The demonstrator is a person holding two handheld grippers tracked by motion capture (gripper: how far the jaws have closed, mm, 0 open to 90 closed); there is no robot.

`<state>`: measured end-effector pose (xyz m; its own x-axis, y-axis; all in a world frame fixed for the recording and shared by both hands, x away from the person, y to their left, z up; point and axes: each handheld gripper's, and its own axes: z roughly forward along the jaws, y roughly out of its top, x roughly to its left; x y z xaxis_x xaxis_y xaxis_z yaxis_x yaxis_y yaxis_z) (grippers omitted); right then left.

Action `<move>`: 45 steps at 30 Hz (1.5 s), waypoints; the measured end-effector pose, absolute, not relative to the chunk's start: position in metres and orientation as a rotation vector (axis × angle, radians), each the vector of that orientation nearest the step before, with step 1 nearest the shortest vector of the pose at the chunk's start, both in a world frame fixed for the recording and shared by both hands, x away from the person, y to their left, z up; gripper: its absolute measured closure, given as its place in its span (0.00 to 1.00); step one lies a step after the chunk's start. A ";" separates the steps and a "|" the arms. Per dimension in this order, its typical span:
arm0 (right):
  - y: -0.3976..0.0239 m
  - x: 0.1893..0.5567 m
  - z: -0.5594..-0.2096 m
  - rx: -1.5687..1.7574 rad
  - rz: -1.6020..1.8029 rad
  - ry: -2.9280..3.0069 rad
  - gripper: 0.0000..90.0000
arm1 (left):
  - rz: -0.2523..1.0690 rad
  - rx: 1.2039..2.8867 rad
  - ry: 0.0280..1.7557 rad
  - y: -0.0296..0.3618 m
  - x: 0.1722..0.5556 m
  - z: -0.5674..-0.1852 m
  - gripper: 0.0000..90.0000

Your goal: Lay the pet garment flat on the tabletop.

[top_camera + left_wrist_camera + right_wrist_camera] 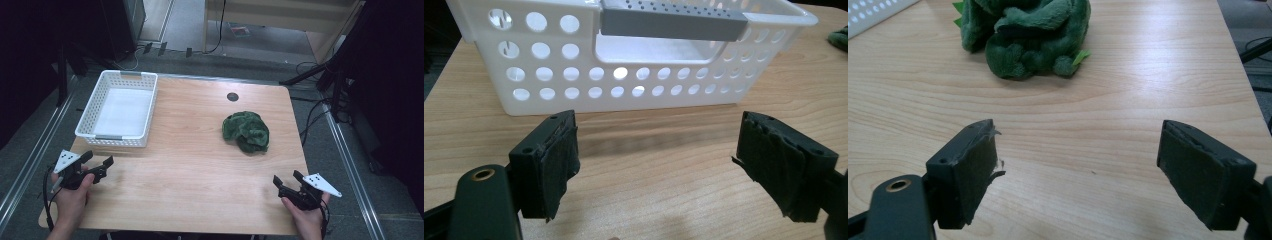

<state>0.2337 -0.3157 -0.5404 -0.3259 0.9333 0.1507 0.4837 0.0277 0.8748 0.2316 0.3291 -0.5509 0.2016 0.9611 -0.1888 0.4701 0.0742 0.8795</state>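
Plainly, both sets of jaws stand wide apart with nothing between them, only bare wood showing in the gap.

Seen in the high view, the left gripper (97, 163) sits at about 8 o'clock on the table (200, 165), held in the left hand (72, 192) near the front left corner, its jaws pointing toward 2 o'clock. In its own view the dark pads (556, 165) look frayed at the edges, and the basket (624, 55) stands just beyond them at 12 o'clock, close but not touching. The basket is white, pierced with round holes, with a grey handle (671, 22) along its near rim; in the high view it rests at 10 o'clock on the table, upright.

At roughly 4 o'clock the right gripper (287, 179) rests in the right hand (305, 215) near the front right corner, jaws aimed toward 11 o'clock. In its own view the toy (1028, 35), a green plush heap, lies ahead at 11 o'clock, well apart from the jaw tips. In the high view the toy sits on the wood at about 2 o'clock from the table's middle, well apart from the basket and from both grippers. A small dark round hole (232, 96) marks the table at 12 o'clock, near the far edge.
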 end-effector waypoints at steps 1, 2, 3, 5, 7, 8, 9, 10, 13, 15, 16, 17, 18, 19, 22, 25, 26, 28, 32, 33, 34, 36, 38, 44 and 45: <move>-0.312 0.237 -0.538 1.419 1.237 1.851 0.17 | 0.663 1.544 1.407 0.329 0.232 -0.551 0.20; -0.309 0.238 -0.537 1.413 1.235 1.855 0.17 | 0.665 1.546 1.407 0.329 0.232 -0.551 0.20; -0.309 0.238 -0.537 1.413 1.235 1.855 0.17 | 0.665 1.546 1.407 0.329 0.232 -0.551 0.20; -0.302 0.241 -0.532 1.387 1.237 1.860 0.17 | 0.666 1.548 1.404 0.329 0.231 -0.551 0.20; -0.295 0.245 -0.526 1.360 1.239 1.866 0.17 | 0.662 1.540 1.407 0.329 0.231 -0.551 0.19; -0.288 0.249 -0.519 1.334 1.228 1.872 0.16 | 0.661 1.536 1.407 0.329 0.231 -0.551 0.19; -0.284 0.251 -0.517 1.323 1.225 1.877 0.16 | 0.655 1.535 1.408 0.330 0.231 -0.551 0.19; -0.281 0.253 -0.514 1.319 1.219 1.884 0.16 | 0.653 1.537 1.405 0.331 0.230 -0.551 0.19; -0.275 0.258 -0.510 1.330 1.206 1.887 0.16 | 0.647 1.528 1.405 0.331 0.230 -0.551 0.18; -0.270 0.262 -0.507 1.328 1.200 1.882 0.16 | 0.645 1.526 1.406 0.332 0.230 -0.551 0.17; -0.264 0.267 -0.503 1.316 1.182 1.886 0.17 | 0.645 1.525 1.407 0.332 0.230 -0.551 0.17; -0.264 0.267 -0.503 1.316 1.182 1.886 0.17 | 0.645 1.526 1.409 0.332 0.230 -0.551 0.17; -0.258 0.273 -0.498 1.303 1.170 1.884 0.17 | 0.646 1.525 1.410 0.332 0.230 -0.551 0.17; -0.258 0.273 -0.498 1.303 1.170 1.884 0.17 | 0.646 1.526 1.410 0.332 0.230 -0.551 0.17; -0.246 0.286 -0.487 1.276 1.149 1.875 0.18 | 0.644 1.527 1.410 0.332 0.230 -0.551 0.17; -0.237 0.294 -0.482 1.263 1.147 1.881 0.18 | 0.643 1.525 1.413 0.332 0.230 -0.551 0.17; -0.230 0.301 -0.479 1.243 1.141 1.890 0.18 | 0.641 1.524 1.413 0.332 0.230 -0.551 0.17; -0.221 0.309 -0.475 1.219 1.120 1.905 0.18 | 0.640 1.526 1.413 0.332 0.230 -0.552 0.17; -0.210 0.321 -0.470 1.189 1.096 1.924 0.19 | 0.637 1.528 1.413 0.332 0.230 -0.552 0.17; -0.204 0.328 -0.467 1.179 1.078 1.932 0.19 | 0.637 1.529 1.415 0.332 0.230 -0.552 0.17; -0.204 0.328 -0.467 1.179 1.078 1.932 0.19 | 0.639 1.531 1.413 0.332 0.230 -0.552 0.17; -0.199 0.336 -0.465 1.175 1.063 1.943 0.20 | 0.639 1.534 1.411 0.332 0.231 -0.552 0.17; -0.195 0.346 -0.464 1.175 1.037 1.962 0.20 | 0.638 1.540 1.408 0.332 0.231 -0.552 0.17; -0.192 0.384 -0.473 1.254 0.963 1.985 0.21 | 0.640 1.541 1.406 0.331 0.231 -0.552 0.17; -0.193 0.390 -0.476 1.278 0.957 1.979 0.20 | 0.638 1.542 1.406 0.331 0.231 -0.552 0.17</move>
<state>0.3898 -0.1928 -0.4757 -0.3646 0.9265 -0.0928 0.5023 0.2796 0.8182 0.2308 0.3314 -0.5516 0.2118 0.9561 -0.2027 0.4771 0.0799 0.8752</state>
